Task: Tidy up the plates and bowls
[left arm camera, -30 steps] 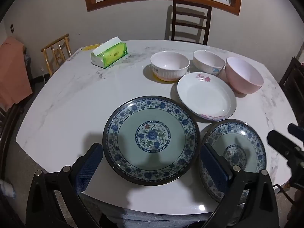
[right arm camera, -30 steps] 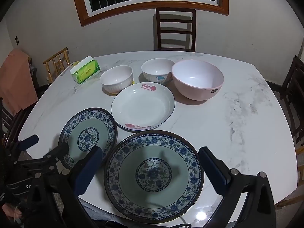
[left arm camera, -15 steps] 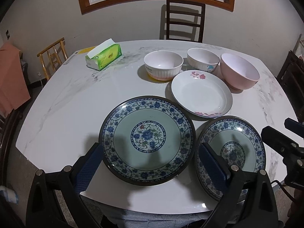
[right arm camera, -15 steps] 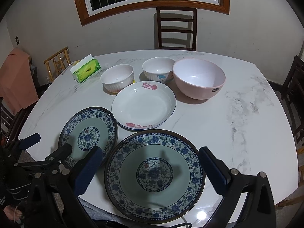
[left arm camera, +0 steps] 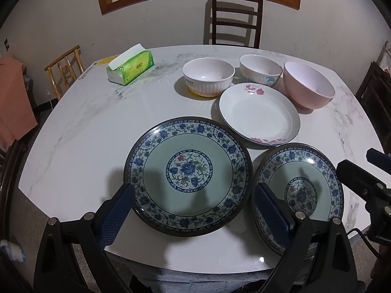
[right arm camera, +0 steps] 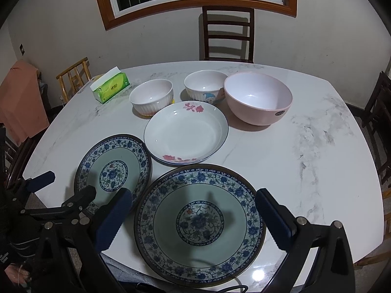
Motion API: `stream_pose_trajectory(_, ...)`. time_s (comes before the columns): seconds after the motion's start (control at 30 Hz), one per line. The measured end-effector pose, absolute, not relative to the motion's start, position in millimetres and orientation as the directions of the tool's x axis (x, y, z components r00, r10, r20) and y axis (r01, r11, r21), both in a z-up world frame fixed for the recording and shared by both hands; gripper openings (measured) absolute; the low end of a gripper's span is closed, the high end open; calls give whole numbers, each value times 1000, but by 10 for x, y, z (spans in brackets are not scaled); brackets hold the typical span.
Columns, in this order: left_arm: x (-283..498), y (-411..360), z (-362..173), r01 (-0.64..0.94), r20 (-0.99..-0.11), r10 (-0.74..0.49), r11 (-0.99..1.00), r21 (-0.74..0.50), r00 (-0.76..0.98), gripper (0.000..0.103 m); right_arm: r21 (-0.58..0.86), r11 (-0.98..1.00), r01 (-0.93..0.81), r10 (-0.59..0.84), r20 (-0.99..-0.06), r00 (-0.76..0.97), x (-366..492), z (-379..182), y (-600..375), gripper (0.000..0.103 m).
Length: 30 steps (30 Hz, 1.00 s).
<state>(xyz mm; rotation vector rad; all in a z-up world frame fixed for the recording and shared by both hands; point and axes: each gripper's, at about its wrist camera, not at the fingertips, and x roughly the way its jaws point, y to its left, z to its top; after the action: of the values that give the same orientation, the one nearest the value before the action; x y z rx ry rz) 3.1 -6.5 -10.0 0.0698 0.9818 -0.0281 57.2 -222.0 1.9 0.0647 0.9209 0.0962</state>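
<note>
Two blue floral plates lie at the table's near edge. My left gripper [left arm camera: 193,197] is open, its fingers either side of the left plate [left arm camera: 188,174]. My right gripper [right arm camera: 195,204] is open around the right plate [right arm camera: 199,222]. That right plate [left arm camera: 299,191] also shows in the left wrist view, the left plate [right arm camera: 113,171] in the right wrist view. Behind them lies a white shallow plate [right arm camera: 185,131] with pink flowers. Further back stand a ribbed white bowl [right arm camera: 151,96], a white cartoon bowl [right arm camera: 205,89] and a big pink bowl [right arm camera: 257,97].
The marble table [right arm camera: 305,146] has a green tissue box [right arm camera: 110,88] at its far left. A dark chair [right arm camera: 227,34] stands behind the table, a bamboo chair [right arm camera: 73,78] at the left, more dark chairs [right arm camera: 381,122] at the right.
The left wrist view has swung a little leftward and the right one has eased back slightly. Both grippers stay open; plates and bowls have not moved.
</note>
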Motion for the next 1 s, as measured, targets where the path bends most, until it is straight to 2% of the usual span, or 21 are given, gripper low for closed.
stream_pose_trajectory(0.7,35,-46,-114,60,-837,-16,998,21,548,93,105,993,-52,114,-788,605,580,30,-2226,102)
stream_pose_trajectory(1.0,44,-71,-106,68,-836,-21,997,20,549,93,111,992,-65,128,-790,600,590,34,-2203,95)
